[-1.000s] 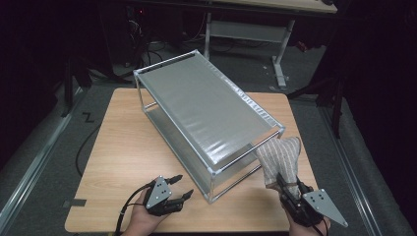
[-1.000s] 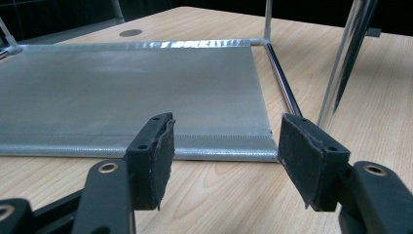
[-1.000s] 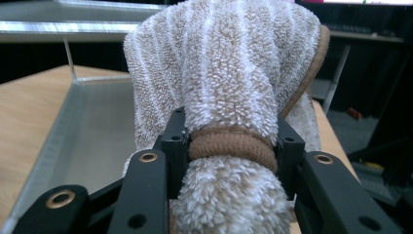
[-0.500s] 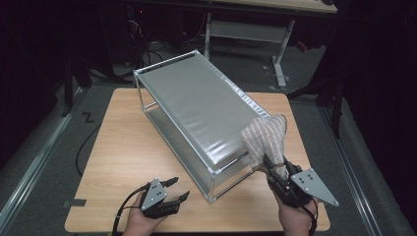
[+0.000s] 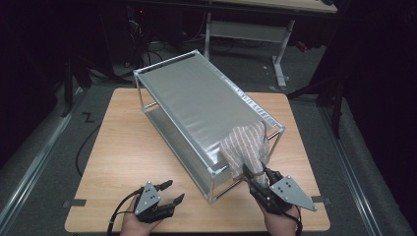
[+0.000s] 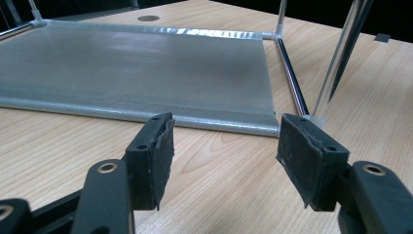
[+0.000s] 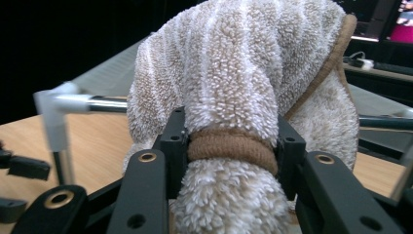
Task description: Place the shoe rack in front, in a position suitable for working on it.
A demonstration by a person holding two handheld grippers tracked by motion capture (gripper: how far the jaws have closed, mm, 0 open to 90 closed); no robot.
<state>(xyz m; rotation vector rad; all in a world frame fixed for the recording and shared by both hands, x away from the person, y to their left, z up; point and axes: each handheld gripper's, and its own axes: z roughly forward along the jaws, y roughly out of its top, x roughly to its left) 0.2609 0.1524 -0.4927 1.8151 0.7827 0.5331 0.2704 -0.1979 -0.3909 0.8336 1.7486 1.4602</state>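
Striped terry towel [image 5: 246,146] is draped over the near right corner of the metal rack [image 5: 196,103], lying on the top shelf edge and hanging down the front. Right gripper [image 5: 252,173] is clamped on the towel's lower bunch; in the right gripper view both jaws press a brown hem band on the towel [image 7: 243,83]. The rack's corner fitting and rail [image 7: 73,103] sit just behind the cloth. The rack stands diagonally on the wooden table [image 5: 123,147], leaving bare wood along the left side and the near edge. Corner post [image 5: 212,186] stands between the two grippers, near the right one. Left gripper [image 5: 169,191] rests low at the near edge, jaws apart with nothing between them; it faces the rack's lower shelf [image 6: 136,68] and a post [image 6: 341,53]. Right hand [image 5: 280,222] angles the tool up toward the corner; left hand [image 5: 133,225] lies flat
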